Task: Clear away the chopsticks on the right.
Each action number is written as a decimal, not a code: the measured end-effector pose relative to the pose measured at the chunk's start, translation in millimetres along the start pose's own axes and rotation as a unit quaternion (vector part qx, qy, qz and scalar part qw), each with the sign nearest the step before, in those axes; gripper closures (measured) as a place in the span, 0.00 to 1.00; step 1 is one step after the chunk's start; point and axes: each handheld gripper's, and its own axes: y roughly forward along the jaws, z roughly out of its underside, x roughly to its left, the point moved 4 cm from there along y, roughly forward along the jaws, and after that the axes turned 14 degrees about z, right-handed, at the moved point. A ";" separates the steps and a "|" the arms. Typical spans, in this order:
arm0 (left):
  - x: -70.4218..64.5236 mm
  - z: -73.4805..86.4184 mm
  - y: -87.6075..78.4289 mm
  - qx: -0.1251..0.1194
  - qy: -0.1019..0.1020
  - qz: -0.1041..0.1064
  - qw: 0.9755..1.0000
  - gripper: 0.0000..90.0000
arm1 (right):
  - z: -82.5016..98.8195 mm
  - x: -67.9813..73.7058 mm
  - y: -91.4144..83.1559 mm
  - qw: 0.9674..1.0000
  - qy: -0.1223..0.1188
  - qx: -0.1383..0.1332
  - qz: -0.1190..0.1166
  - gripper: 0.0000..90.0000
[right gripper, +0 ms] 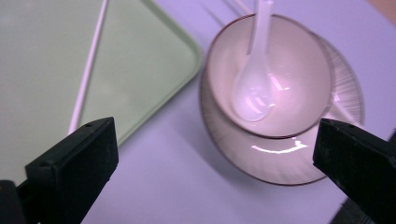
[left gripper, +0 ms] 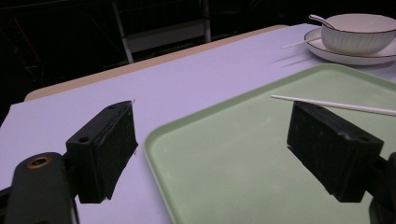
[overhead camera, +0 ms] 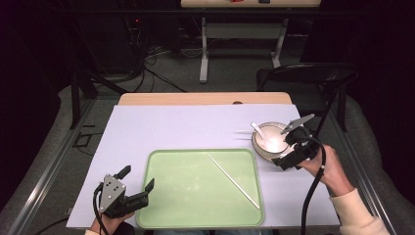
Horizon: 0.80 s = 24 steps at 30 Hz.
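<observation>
Spoon (right gripper: 254, 88): white, 1 item, lying in bowl (right gripper: 280, 154) between and beyond right gripper (right gripper: 210, 163) fingers, spread wide, empty. Long axis runs away from fingers; scoop nearest, handle over far rim. Risk: low fingers could clip rim, tipping bowl. Left gripper (left gripper: 210, 154) open, empty.

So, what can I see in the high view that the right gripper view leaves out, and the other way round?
High view alone: the left gripper open by the near left corner of the green tray, a black chair behind the table, the floor cables. Right gripper view alone: a close look down into the bowl, where the white spoon rests. Both share: bowl on its plate, spoon, tray, one white chopstick on the tray, and the open right gripper.
</observation>
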 end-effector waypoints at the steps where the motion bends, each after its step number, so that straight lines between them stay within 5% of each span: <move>1: -0.1 0.0 0.1 0.000 0.001 0.001 1.000 0.17 | -2.0 -7.6 -0.1 1.000 0.000 -0.004 0.003 0.00; 9: -0.1 -0.1 0.3 -0.001 0.000 0.000 1.000 0.17 | -19.3 -66.4 21.2 0.999 -0.005 0.015 0.033 0.00; 15: 0.2 -0.1 0.3 -0.001 0.000 0.000 1.000 0.17 | -30.2 -97.6 42.4 0.999 -0.003 0.027 0.043 0.01; 23: 0.8 0.0 0.1 -0.001 0.000 -0.001 1.000 0.17 | -32.2 -101.7 46.2 0.999 -0.008 0.024 0.046 0.03; 24: 0.8 0.0 0.1 -0.001 0.000 -0.001 1.000 0.17 | -39.8 -122.4 76.4 0.996 -0.028 0.042 0.070 0.03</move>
